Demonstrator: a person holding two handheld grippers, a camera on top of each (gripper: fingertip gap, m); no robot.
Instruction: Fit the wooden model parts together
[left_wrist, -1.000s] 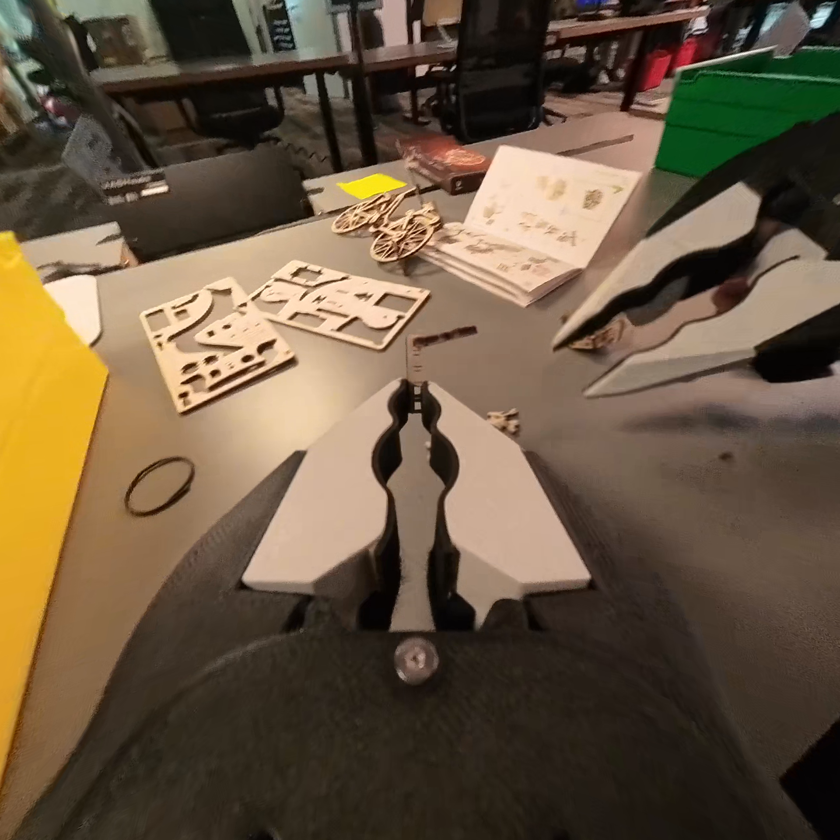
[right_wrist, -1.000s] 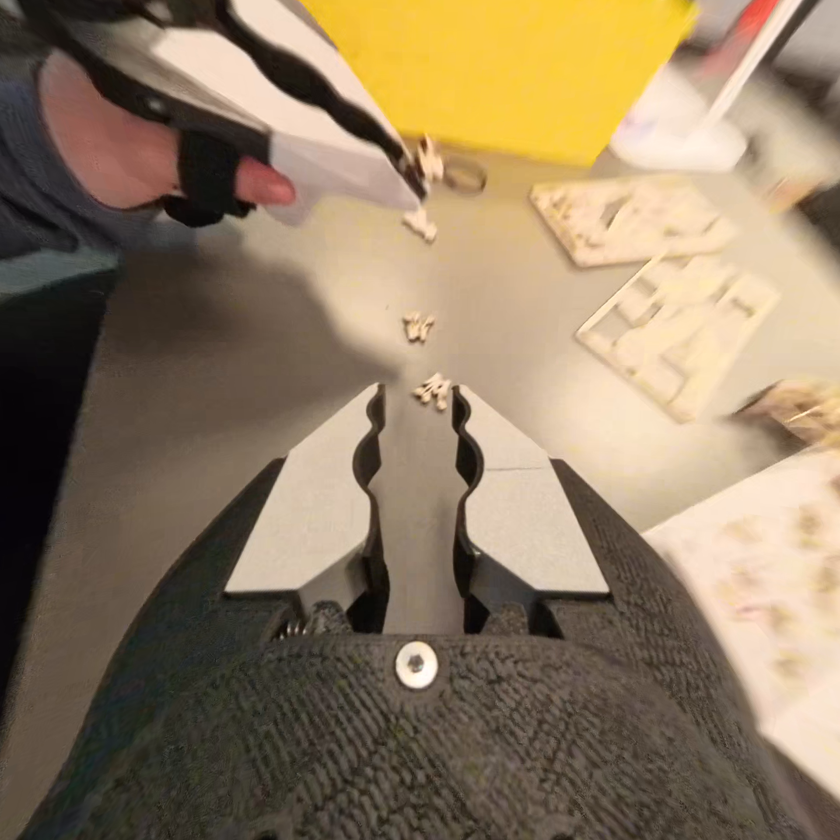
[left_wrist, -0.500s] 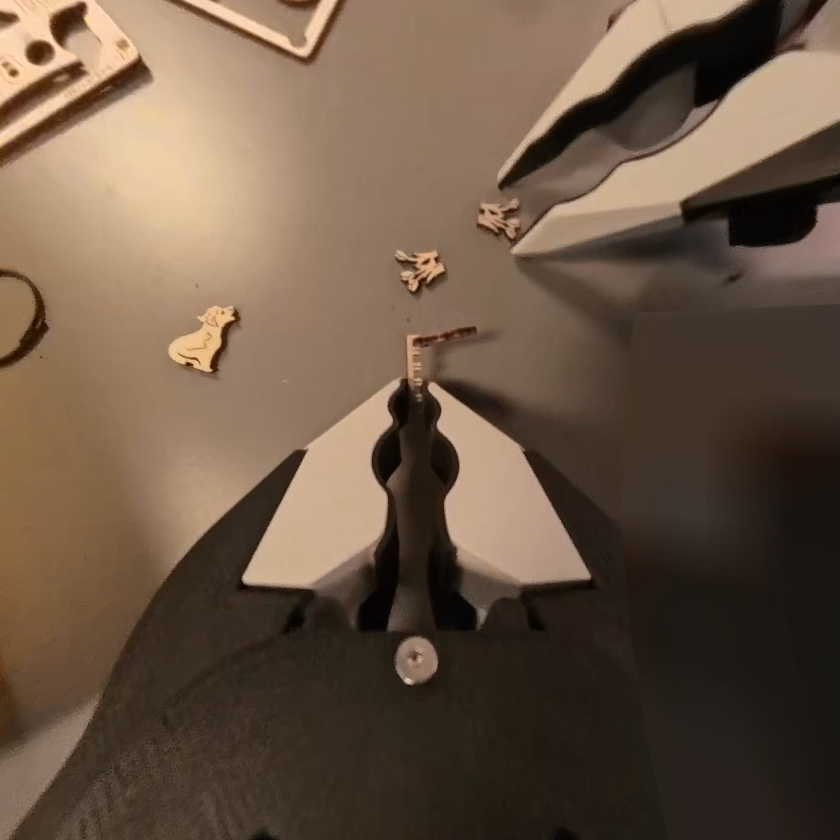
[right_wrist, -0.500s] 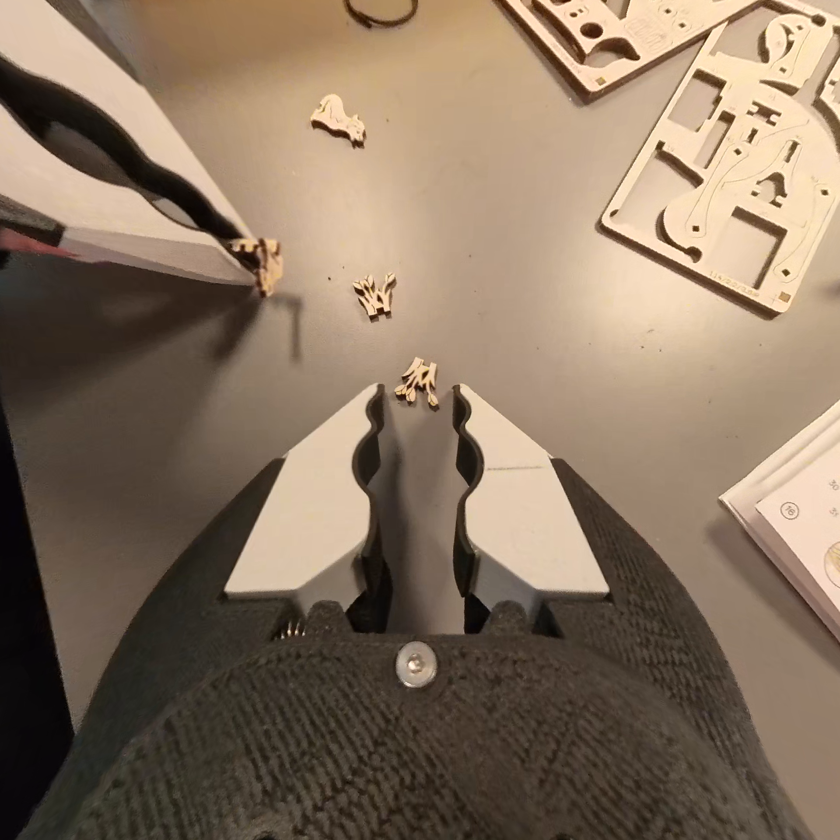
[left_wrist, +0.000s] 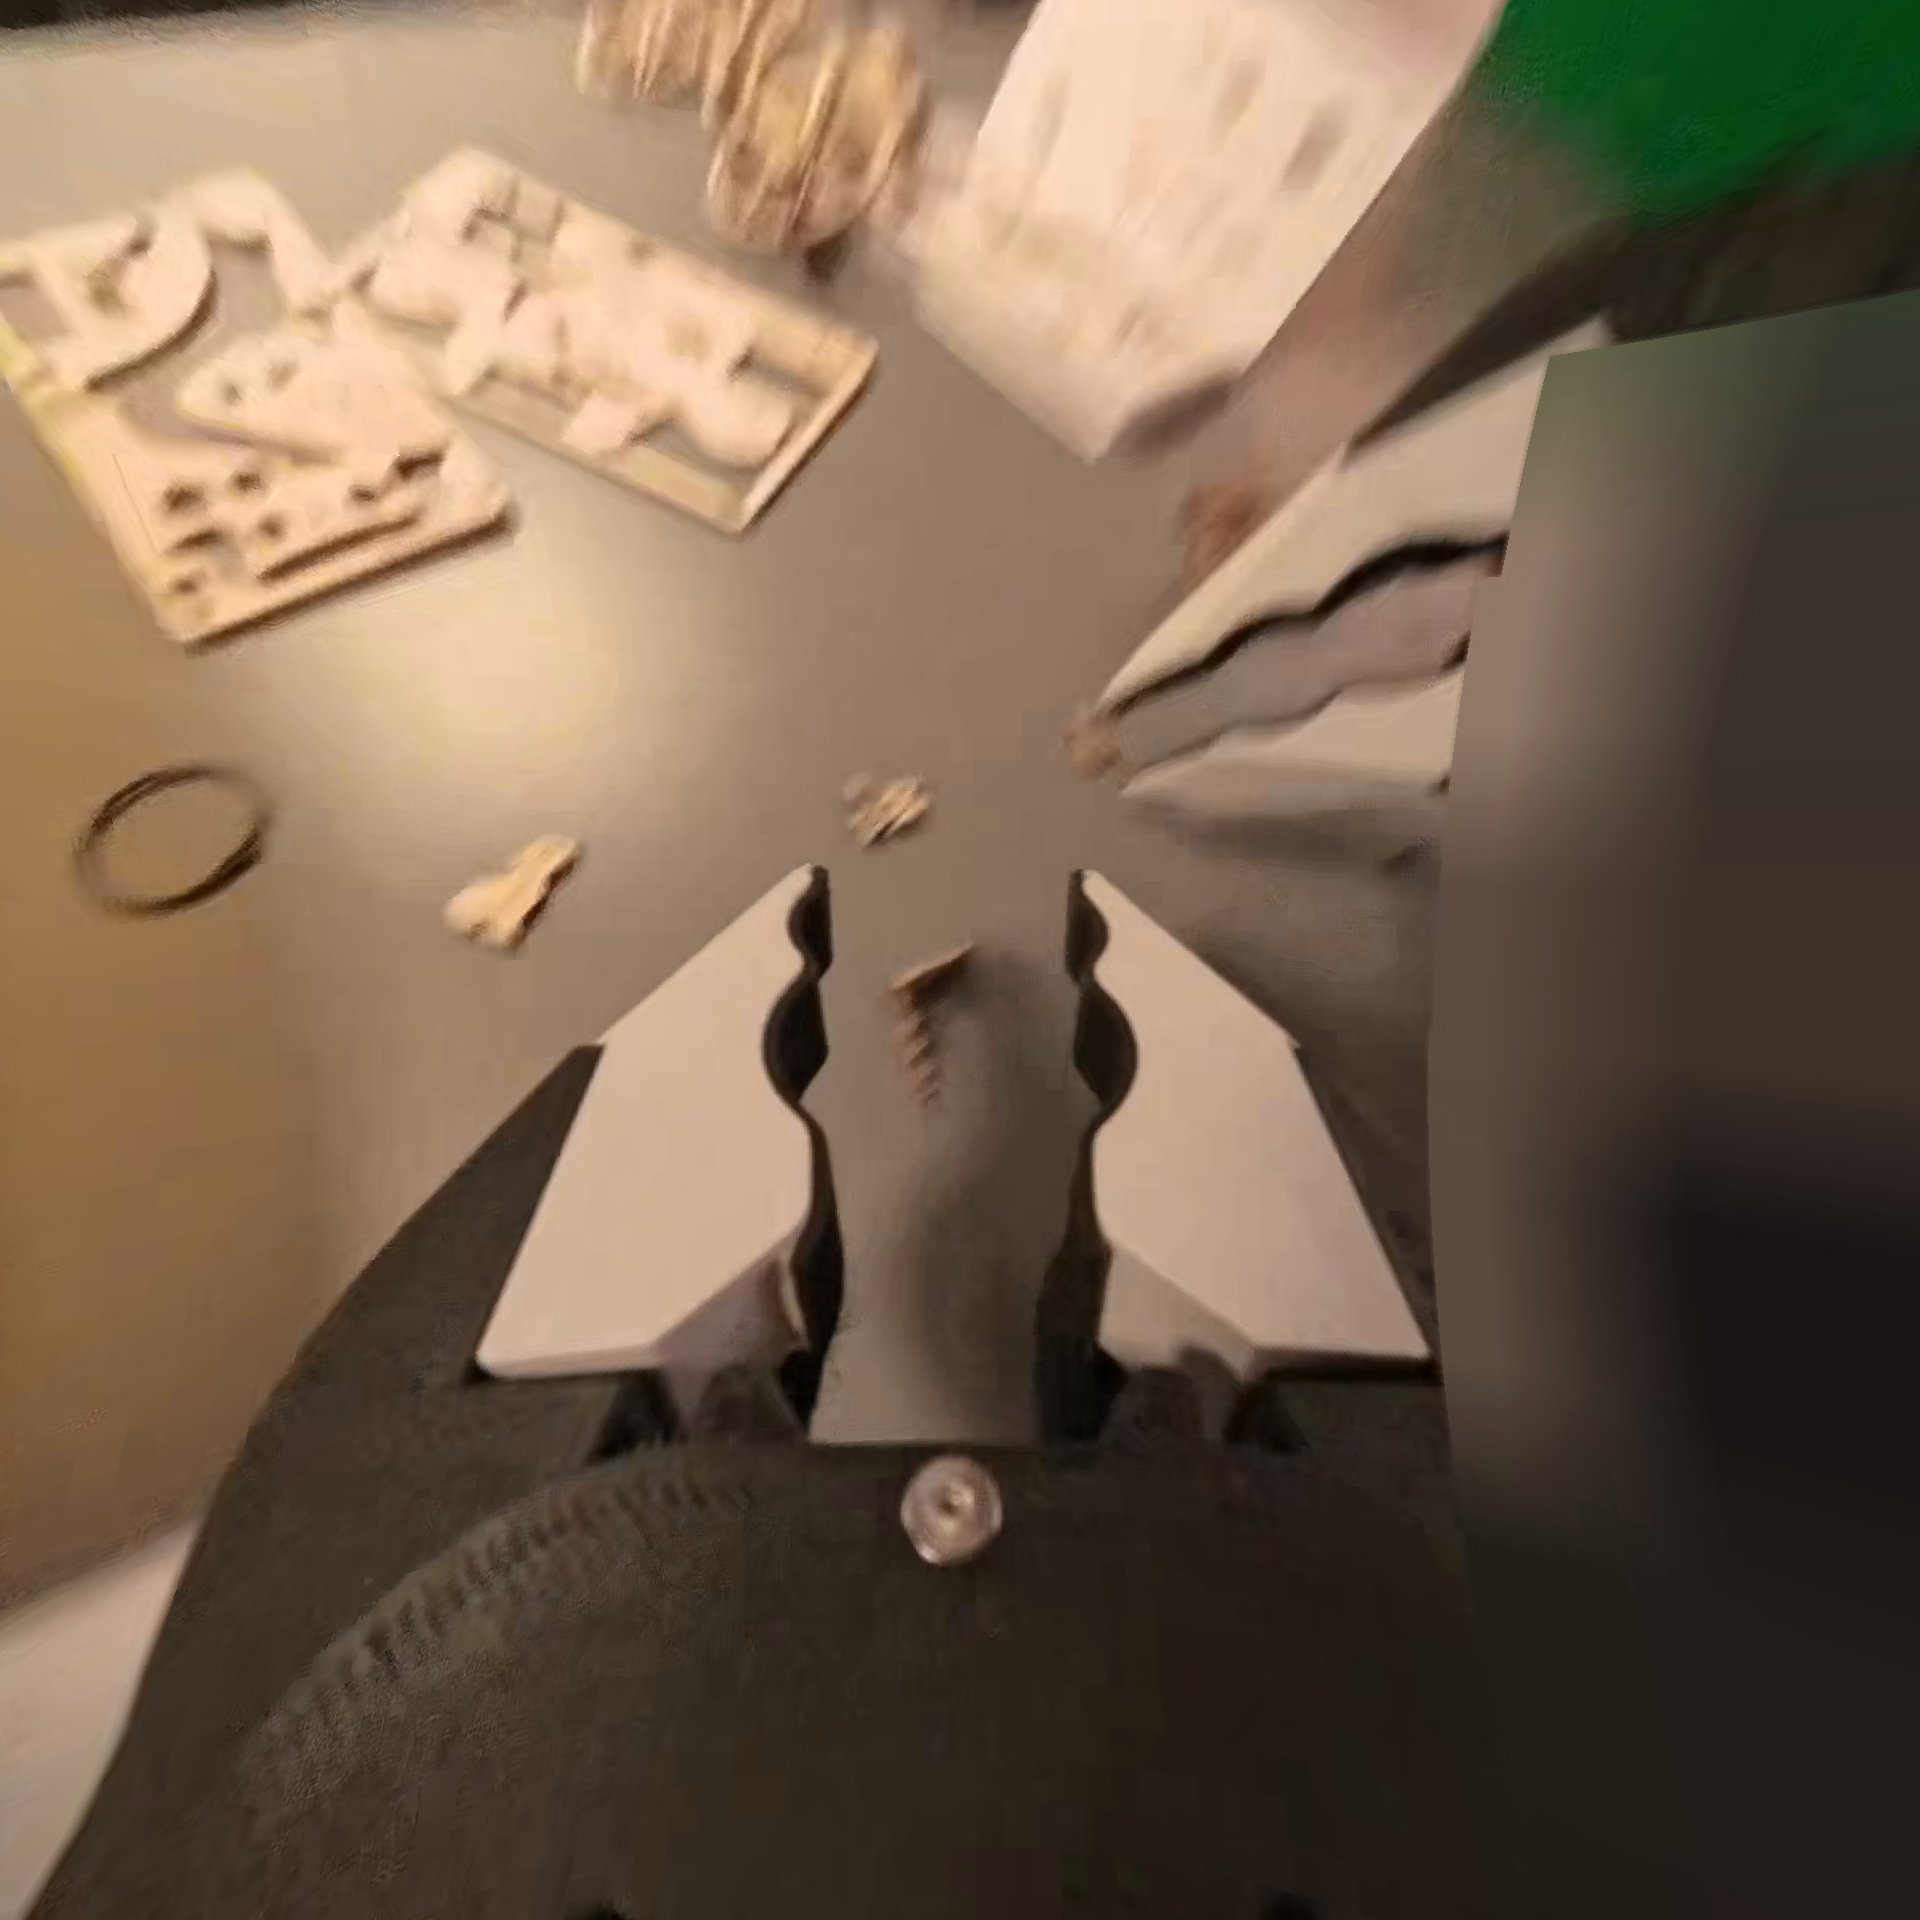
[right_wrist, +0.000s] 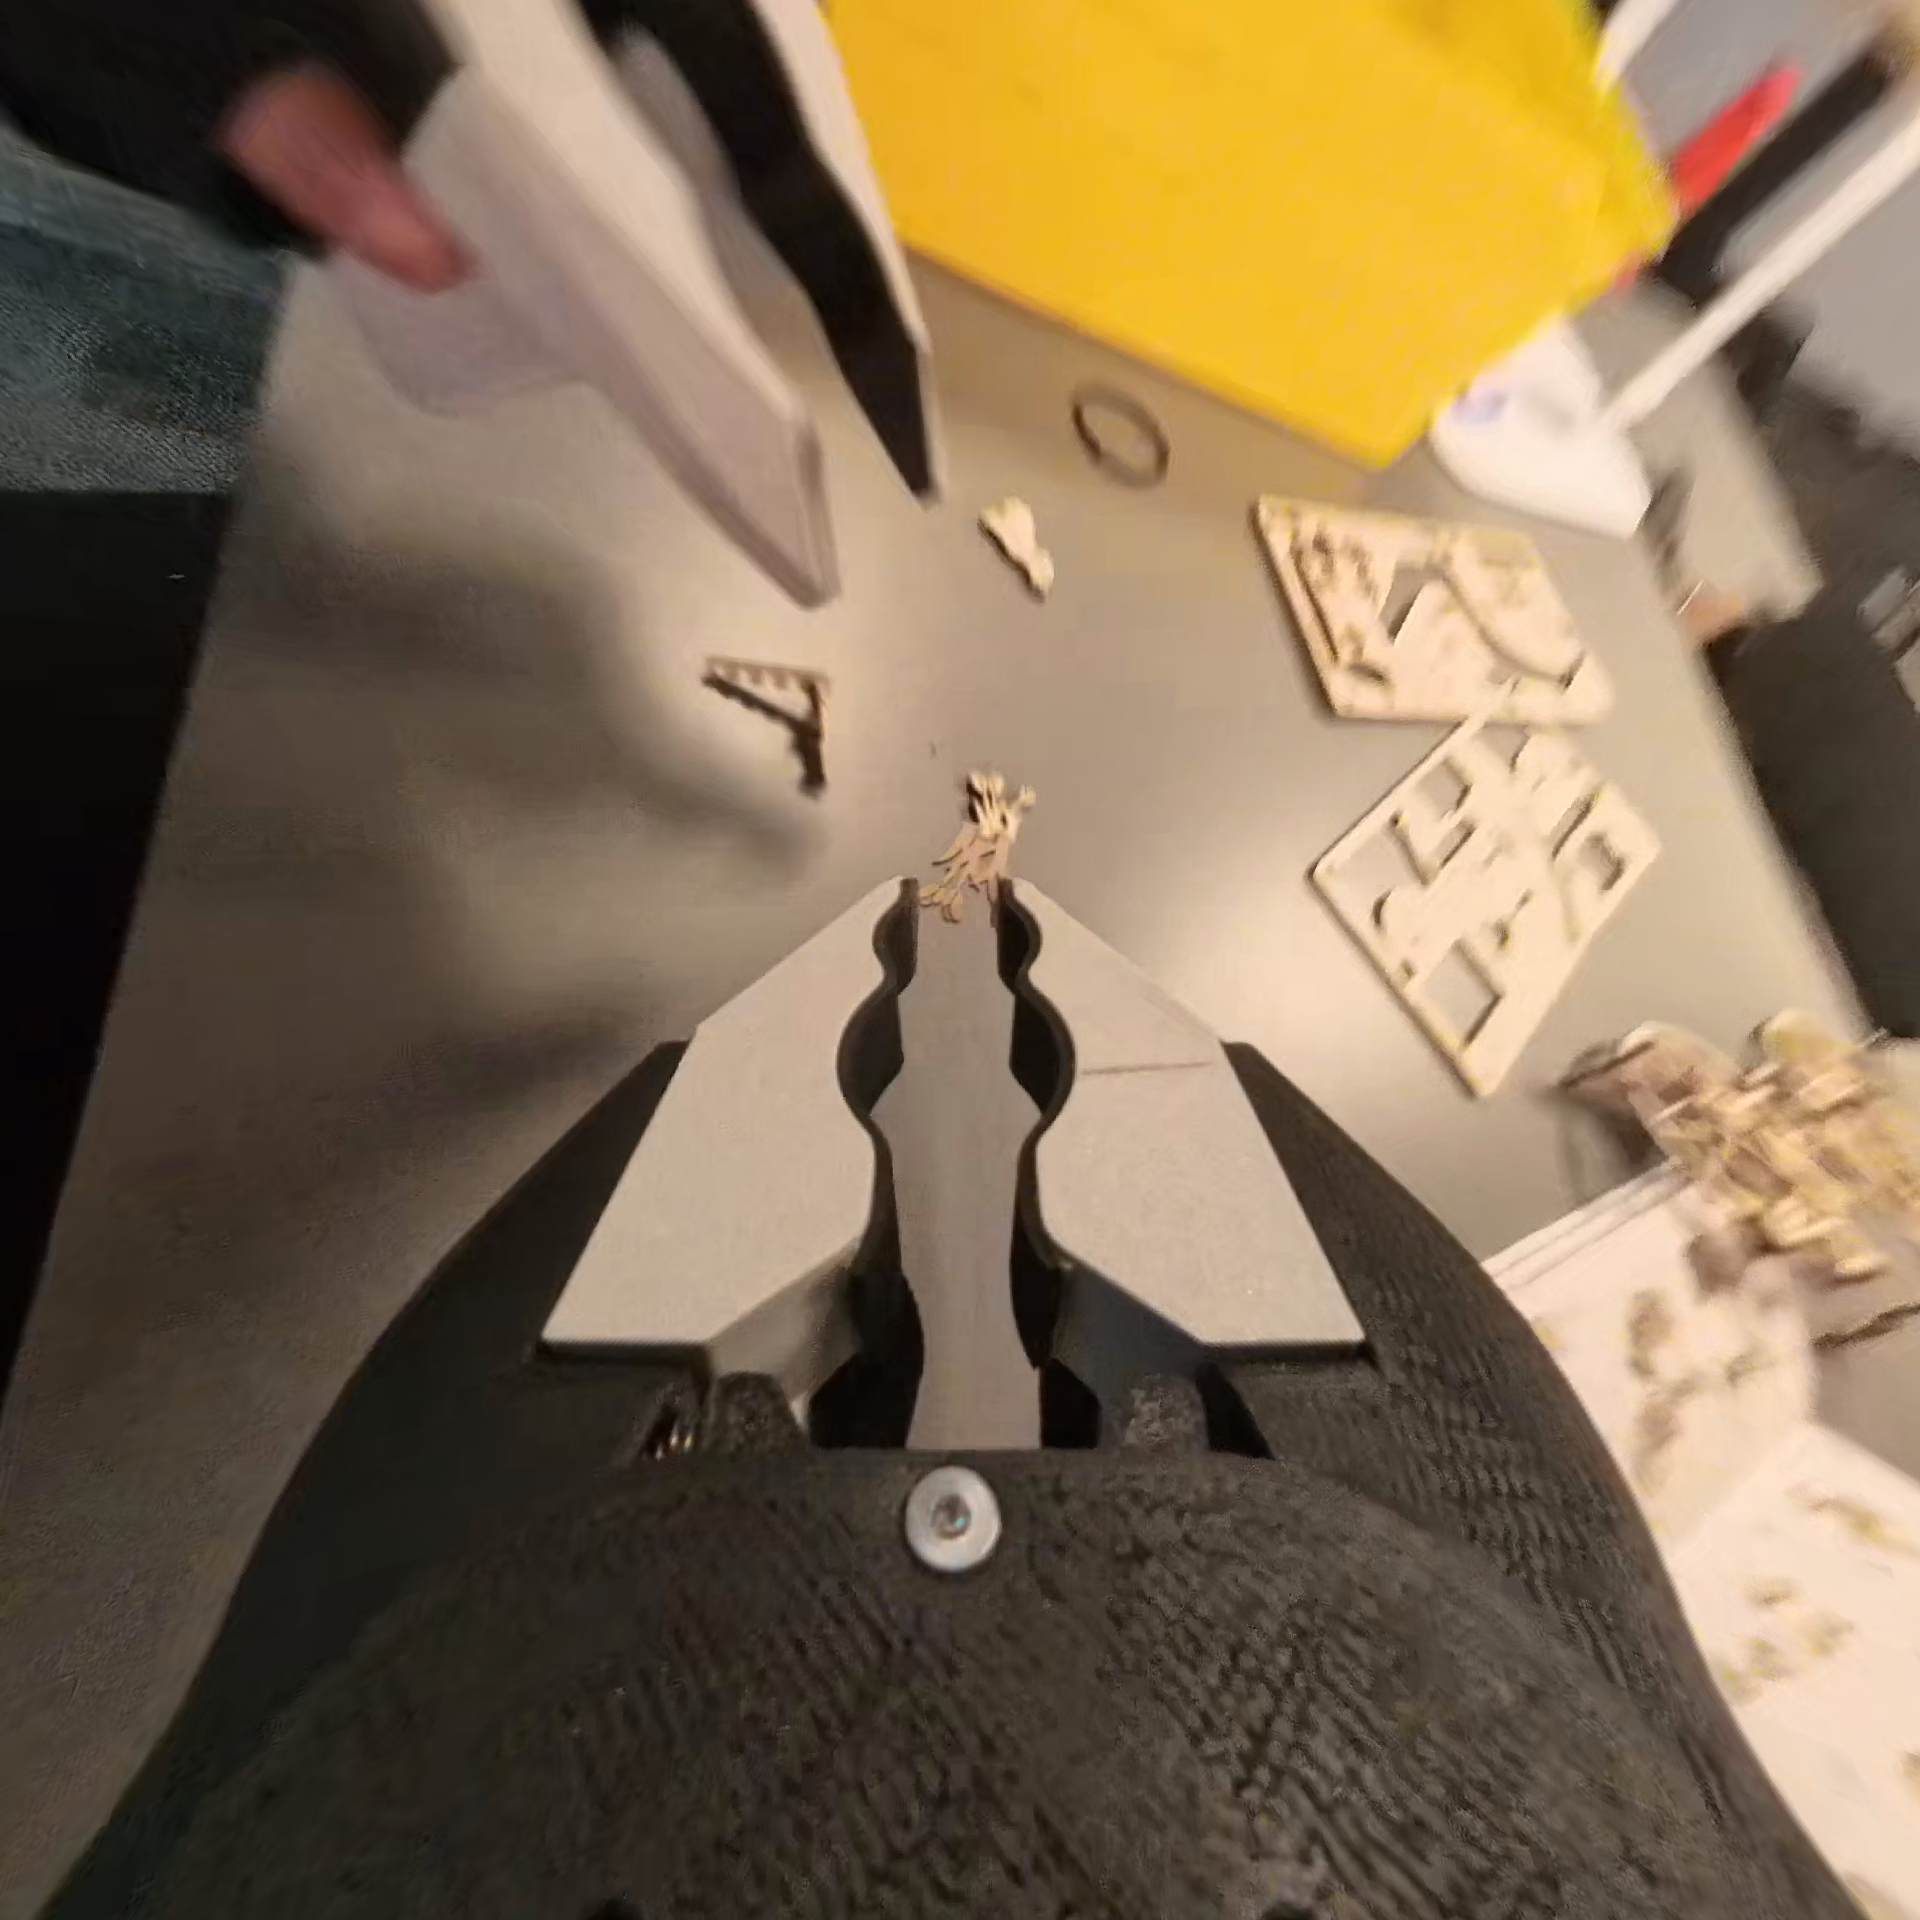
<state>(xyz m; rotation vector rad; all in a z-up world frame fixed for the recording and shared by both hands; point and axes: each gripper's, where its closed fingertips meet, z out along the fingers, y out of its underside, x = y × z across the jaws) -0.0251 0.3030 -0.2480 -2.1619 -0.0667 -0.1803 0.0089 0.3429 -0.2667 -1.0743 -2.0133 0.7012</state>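
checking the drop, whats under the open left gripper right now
Under the open left gripper, an L-shaped toothed wooden part lies loose on the grey table. The table farther back, beneath the gripper's black body, is hidden.

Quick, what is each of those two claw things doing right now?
Left gripper: open, empty; an L-shaped wooden piece lies between its fingers.
Right gripper: closed on a small branched wooden piece.

Pale tan wooden sheets (right_wrist: 1475, 862) with cut-out patterns lie at two o'clock on the grey table (right_wrist: 520, 987), a bright yellow bin (right_wrist: 1226, 197) stands at twelve, a dark ring (right_wrist: 1120, 431) just before it, and both grippers show light grey fingers (right_wrist: 748, 1122) on textured black bodies.
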